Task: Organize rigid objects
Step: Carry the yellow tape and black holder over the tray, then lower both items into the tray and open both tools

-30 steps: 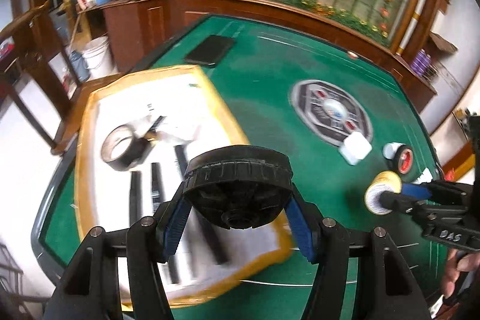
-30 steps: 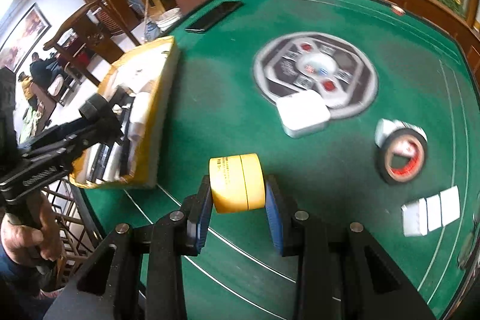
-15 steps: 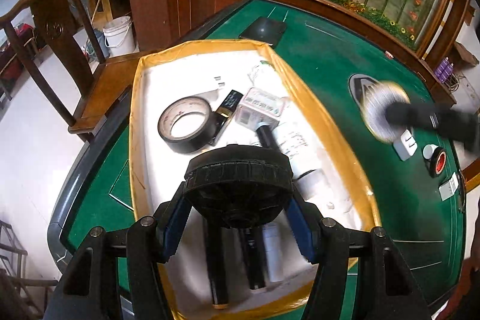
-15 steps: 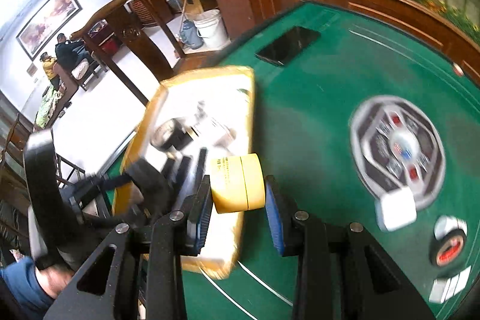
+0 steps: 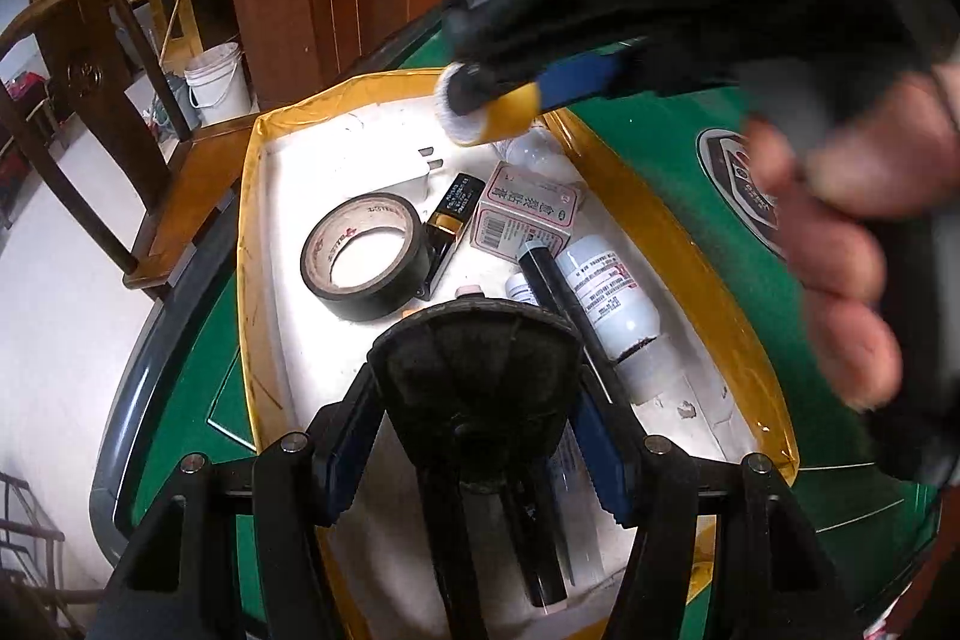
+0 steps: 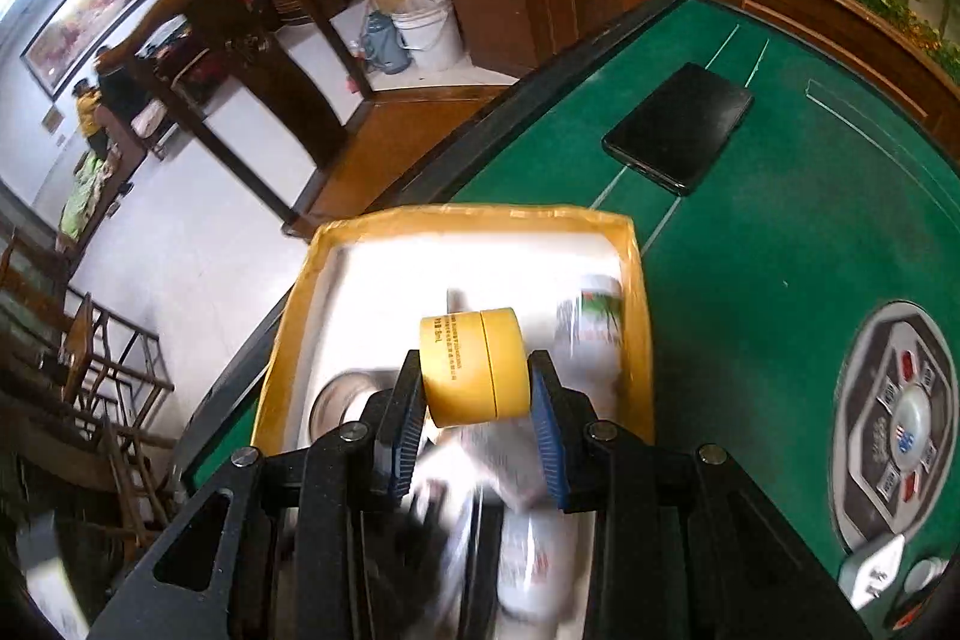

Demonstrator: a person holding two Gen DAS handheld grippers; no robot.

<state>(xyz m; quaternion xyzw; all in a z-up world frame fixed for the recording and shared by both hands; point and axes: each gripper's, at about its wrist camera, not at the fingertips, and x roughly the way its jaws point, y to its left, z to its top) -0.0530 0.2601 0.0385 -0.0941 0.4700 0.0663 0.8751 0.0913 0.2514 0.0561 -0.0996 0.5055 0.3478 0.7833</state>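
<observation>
My left gripper (image 5: 477, 430) is shut on a black round ribbed disc (image 5: 474, 370) and holds it above the near half of the yellow-rimmed white tray (image 5: 252, 280). My right gripper (image 6: 477, 418) is shut on a small yellow round jar (image 6: 474, 367) and holds it over the tray's (image 6: 480, 217) far part; in the left wrist view that jar (image 5: 498, 115) hangs above the tray's far end. In the tray lie a black tape roll (image 5: 363, 256), a pink-and-white box (image 5: 528, 214), a white bottle (image 5: 612, 298) and black sticks (image 5: 552, 286).
A black phone (image 6: 678, 136) lies on the green felt table (image 6: 780, 250) beyond the tray. A grey round centre console (image 6: 900, 424) and a white plug (image 6: 870, 571) are at the right. A wooden chair (image 5: 90, 100) and a white bucket (image 5: 216, 82) stand off the table's left side.
My right gripper has carried the yellow jar from the felt to above the tray's far end. My left gripper with the black disc has moved in lower over the tray.
</observation>
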